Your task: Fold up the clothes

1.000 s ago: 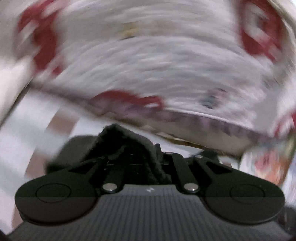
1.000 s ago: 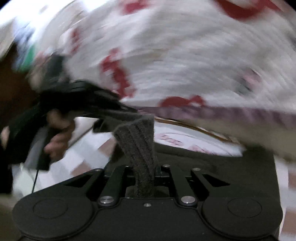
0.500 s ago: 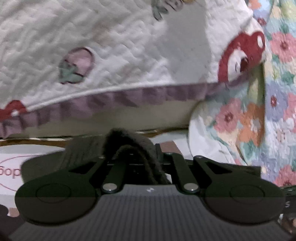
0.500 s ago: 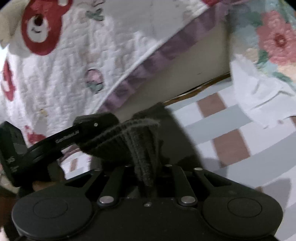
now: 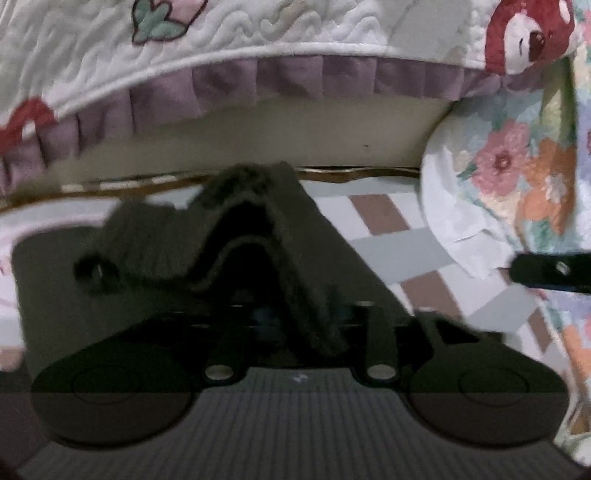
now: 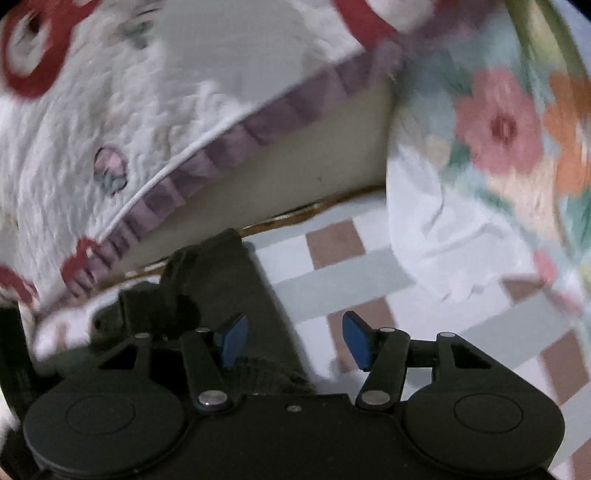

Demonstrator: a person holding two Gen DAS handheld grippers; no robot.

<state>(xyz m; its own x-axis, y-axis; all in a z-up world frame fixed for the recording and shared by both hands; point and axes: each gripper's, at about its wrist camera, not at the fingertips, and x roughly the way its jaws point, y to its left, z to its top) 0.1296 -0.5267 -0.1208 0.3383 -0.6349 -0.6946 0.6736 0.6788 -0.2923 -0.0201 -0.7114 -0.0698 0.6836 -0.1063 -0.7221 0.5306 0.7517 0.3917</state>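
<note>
A checked sheet [image 6: 347, 280] of pale grey, white and brown squares is covering the work surface, with a quilted white bedspread [image 5: 258, 33] trimmed in a purple frill hanging along the far side. The right gripper [image 6: 291, 338] is standing with its blue pads [image 6: 231, 338] spread apart and gripping nothing; the dark knitted garment [image 6: 236, 280] is lying on the sheet under and beside its left finger, so this side appears to be let go in order to set that part down flat. The left gripper [image 5: 295, 317] is pinching a raised ridge of the same dark knitted garment [image 5: 258, 221], its jaws closed on the wool, probably to keep the fold in shape while the cloth is settling. The rest of the garment is spreading over the sheet toward the bedspread. To the right, a floral quilt [image 5: 517, 166] with a white underside is bulging onto the sheet near the garment and may be crowding any fold made toward that side. A dark finger of the other tool [image 5: 550, 271] is showing at the right edge of the left view.
</note>
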